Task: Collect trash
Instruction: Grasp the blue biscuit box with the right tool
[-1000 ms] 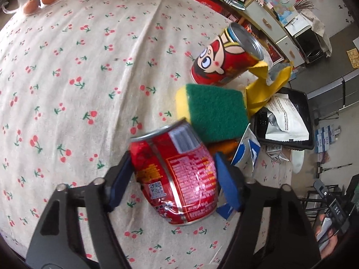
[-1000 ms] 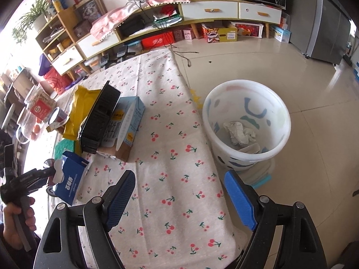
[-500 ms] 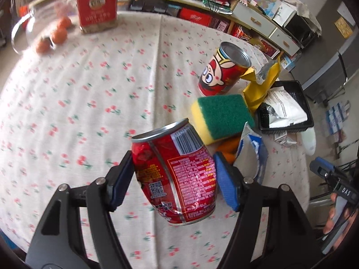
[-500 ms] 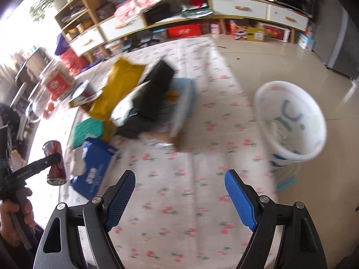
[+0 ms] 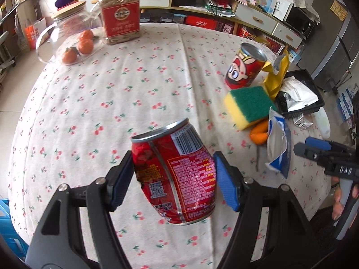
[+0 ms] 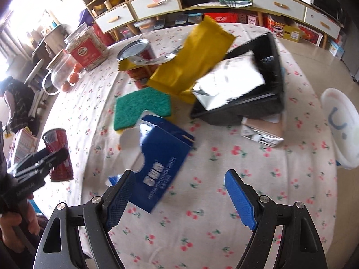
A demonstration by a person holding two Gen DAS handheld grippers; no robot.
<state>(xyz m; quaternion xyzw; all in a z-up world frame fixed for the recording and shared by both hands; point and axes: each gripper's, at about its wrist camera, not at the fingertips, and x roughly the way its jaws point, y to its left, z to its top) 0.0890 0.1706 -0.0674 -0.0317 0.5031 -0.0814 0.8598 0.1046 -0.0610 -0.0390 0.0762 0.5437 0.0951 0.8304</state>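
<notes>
My left gripper [image 5: 172,155] is shut on a dented red drink can [image 5: 177,179] and holds it in the air above the cherry-print tablecloth [image 5: 112,94]. From the right wrist view the same can [image 6: 57,143] shows at the far left. My right gripper [image 6: 179,174] is open with nothing between its fingers, just short of a torn blue carton [image 6: 161,157]. Behind the carton lie a green sponge [image 6: 141,105], a yellow wrapper [image 6: 197,58], a black tray [image 6: 272,67] with a silver packet [image 6: 228,83], and a cartoon-print can [image 6: 139,53]. A white bin [image 6: 341,125] stands off the table's right edge.
A seed jar [image 5: 120,18] and a glass jug [image 5: 47,44] with oranges [image 5: 85,44] stand at the table's far side. A small box [image 6: 262,132] lies under the tray. Low shelves [image 6: 224,2] line the wall. A person [image 6: 15,103] sits at the left.
My left gripper has risen and tilted up with the can in it. My right gripper has swung left, from in front of the bin to over the blue carton.
</notes>
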